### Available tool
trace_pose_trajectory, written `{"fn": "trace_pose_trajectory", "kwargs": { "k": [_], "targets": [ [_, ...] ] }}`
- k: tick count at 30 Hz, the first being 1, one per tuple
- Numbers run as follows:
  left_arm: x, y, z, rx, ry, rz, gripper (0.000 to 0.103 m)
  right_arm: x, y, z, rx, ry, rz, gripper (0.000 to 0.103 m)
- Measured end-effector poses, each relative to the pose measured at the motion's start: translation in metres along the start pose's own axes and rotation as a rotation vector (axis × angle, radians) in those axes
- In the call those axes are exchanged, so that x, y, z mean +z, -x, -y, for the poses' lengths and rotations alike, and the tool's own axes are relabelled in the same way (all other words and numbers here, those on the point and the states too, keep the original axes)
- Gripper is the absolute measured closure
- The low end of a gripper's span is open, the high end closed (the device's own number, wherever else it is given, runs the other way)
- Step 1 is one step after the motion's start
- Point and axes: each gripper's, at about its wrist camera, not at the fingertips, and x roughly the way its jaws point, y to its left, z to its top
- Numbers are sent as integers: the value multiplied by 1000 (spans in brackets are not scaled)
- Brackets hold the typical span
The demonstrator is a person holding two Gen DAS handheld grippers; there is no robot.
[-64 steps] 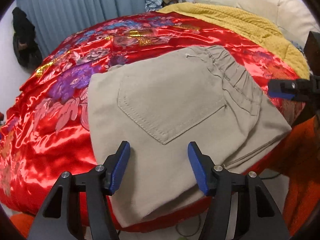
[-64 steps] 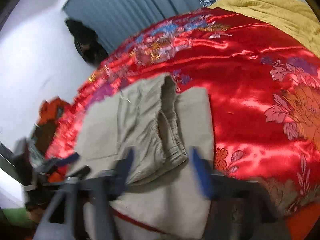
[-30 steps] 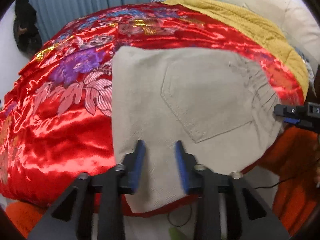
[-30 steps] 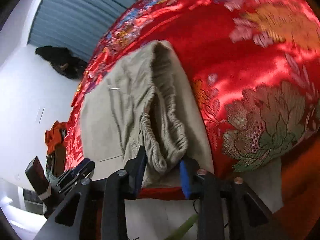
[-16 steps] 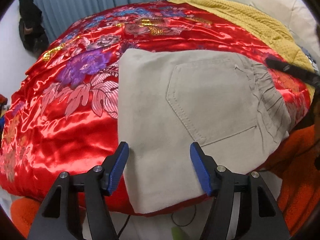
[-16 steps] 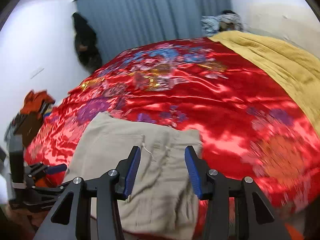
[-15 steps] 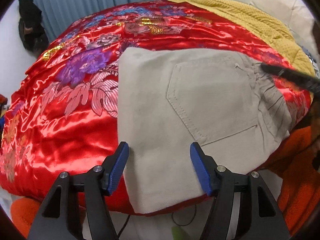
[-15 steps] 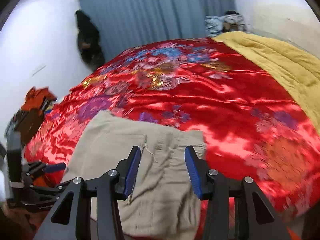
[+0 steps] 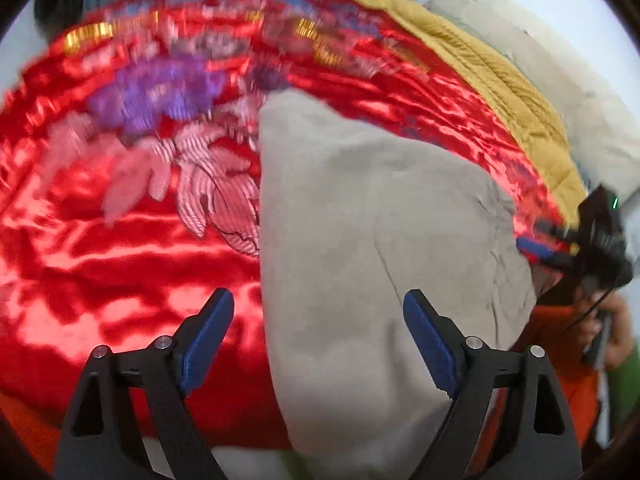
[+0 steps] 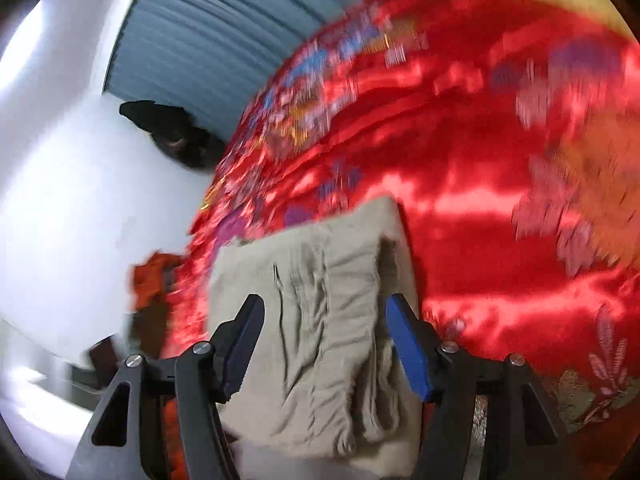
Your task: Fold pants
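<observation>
Beige pants (image 9: 372, 240), folded into a compact block, lying at the near edge of the bed on a red satin bedspread (image 9: 120, 240) with embroidered flowers. Near end of the block drooping a little past the bed edge. Gathered elastic waistband (image 10: 320, 300) facing the right wrist camera, rumpled and stacked in layers; smoother cloth with a faint seam facing the left one.

Left claw (image 9: 316, 340) released, blue pads spread wide and straddling the near end of the fold, gripping nothing. Right claw (image 10: 324, 344) likewise released, jaws apart on either side of the waistband, nothing pinched between them. Touching the cloth or hovering just above it: hard to say, with both views smeared by motion blur.

Beyond the pants: a mustard-yellow blanket (image 9: 500, 80) along the far right side of the bed, a pale cushion or headboard (image 9: 560, 80) behind that, blue-grey curtains (image 10: 224, 40) and a white wall (image 10: 80, 180) farther off.

Judging by the layered block, a late stage: main folds apparently made, both tools free. Next move likely either a final fold or a tidy-up: closing on the waistband end and the opposite end together, lifting evenly so the layers stay stacked, and drawing the block farther onto the bed. Slippery satin underneath calling for a firm pinch through all layers.
</observation>
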Motion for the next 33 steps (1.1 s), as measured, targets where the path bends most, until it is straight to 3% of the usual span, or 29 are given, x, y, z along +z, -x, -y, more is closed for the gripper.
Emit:
{"fn": "trace_pose_trajectory", "kwargs": {
  "k": [4,6,7,9,11,15,18,20,22,23,24,25,26,27,28,30,33],
  "targets": [
    [7,-33,-5,-39,44,-102,16,4,-32,13,-100,41,-177,40],
    [4,-36,1,-32,46,-108,20,4,-42,15,-59,34,-229,39],
    [3,-34,4,-44,38,-107,39,4,-47,16,-48,31,-250,38],
    [1,-23,15,-6,19,-92,76,7,-52,10,-60,53,-272,51],
    [4,-6,19,-16,30,-77,86,8,-48,-10,-67,118,-265,68],
    [22,46,26,-39,18,17,88,3,-32,-69,-78,280,-235,73],
    [59,84,14,-27,18,125,88,16,-28,-120,-53,389,-199,74],
    [94,105,-2,-1,28,215,88,42,-31,-152,-35,445,-153,74],
    [126,115,-12,30,17,283,82,75,-29,-171,-20,475,-96,74],
    [137,115,-12,60,5,301,69,98,-33,-182,-5,479,-69,74],
    [150,118,-14,129,-18,329,43,121,-38,-189,1,485,-56,73],
    [158,122,-15,243,-43,366,31,132,-40,-194,-18,487,-49,67],
    [159,126,-16,315,-64,396,17,150,-44,-197,-82,476,-26,50],
    [158,132,-16,372,-90,431,15,164,-40,-197,-178,471,17,35],
    [153,138,-15,411,-116,457,14,169,-36,-199,-236,485,45,9],
    [138,145,-16,465,-123,476,3,168,-14,-207,-393,563,135,5],
    [107,144,-12,531,-74,521,1,153,9,-211,-481,587,184,4]
  ]
}}
